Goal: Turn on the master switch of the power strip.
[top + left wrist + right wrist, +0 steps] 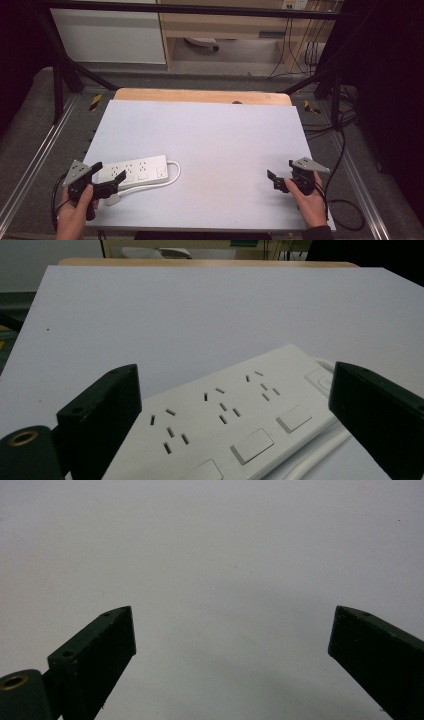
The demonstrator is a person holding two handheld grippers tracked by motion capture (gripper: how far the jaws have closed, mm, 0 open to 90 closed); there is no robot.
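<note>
A: Where is the power strip?

B: Just ahead of the left gripper, partly between its jaws. They are wide open and hold nothing.

A: And the right gripper?

B: Also wide open and empty, above bare table, well apart from the strip.

A: My advice: lower the left one squarely across the body before closing, I think, and avoid the cable.

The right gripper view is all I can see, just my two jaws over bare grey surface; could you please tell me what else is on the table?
Observer: A white power strip lies near the table's left front corner.
Operator: Is the other gripper near it?
Observer: Yes, the left gripper is open at the strip's near end, jaws either side without gripping.
Operator: And its cable?
Observer: The white cord loops back along the strip's front.
</note>
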